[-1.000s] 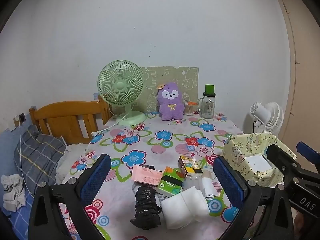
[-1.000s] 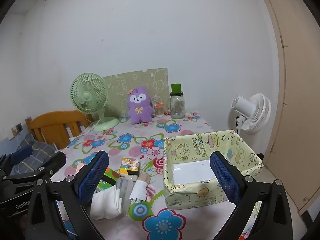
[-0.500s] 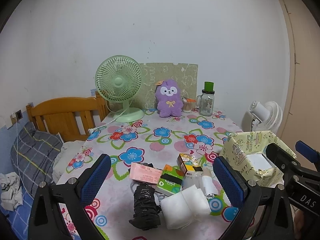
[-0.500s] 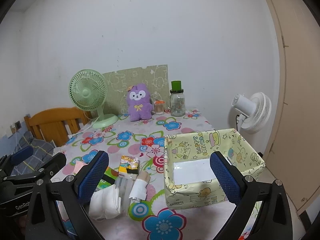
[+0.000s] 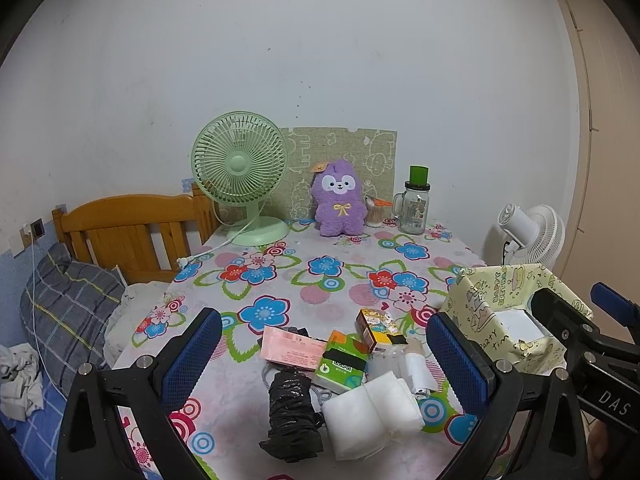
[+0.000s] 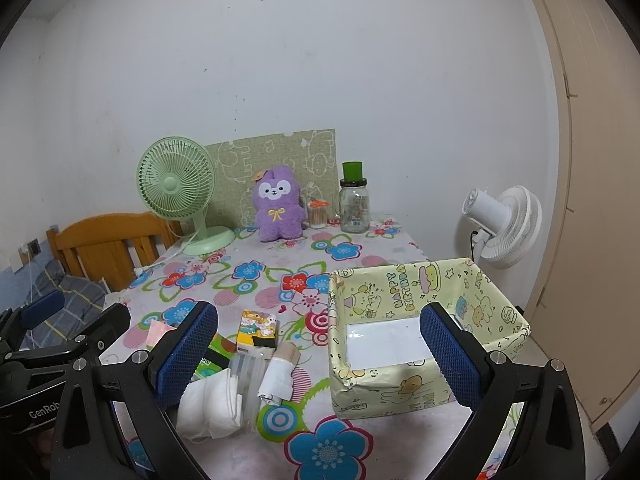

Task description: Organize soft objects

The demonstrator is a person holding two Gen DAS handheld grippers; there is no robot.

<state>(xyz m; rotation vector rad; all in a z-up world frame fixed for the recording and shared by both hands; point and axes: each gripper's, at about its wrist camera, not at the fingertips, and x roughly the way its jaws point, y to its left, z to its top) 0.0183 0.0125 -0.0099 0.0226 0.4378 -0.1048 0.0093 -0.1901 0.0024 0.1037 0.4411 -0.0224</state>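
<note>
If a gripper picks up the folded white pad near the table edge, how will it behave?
The folded white pad looks soft and puffy, so it will probably squash under a pinch. Its layers seem loosely folded and may open or droop. It is likely light, and unlikely to roll.

Floral-patterned cloth-covered table, purple plush toy, pale-green desk fan, yellow cartoon-printed paper box, crumpled black plastic bag.

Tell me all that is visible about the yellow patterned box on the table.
The yellow patterned box is an open-topped rectangular box covered in pale yellow wrapping paper with cartoon animals and "Happy Birthday" print. Its walls look soft and slightly creased. Inside, only a white bottom shows. It stands upright near the right edge of the floral tablecloth, apart from the pile of small items.
</note>
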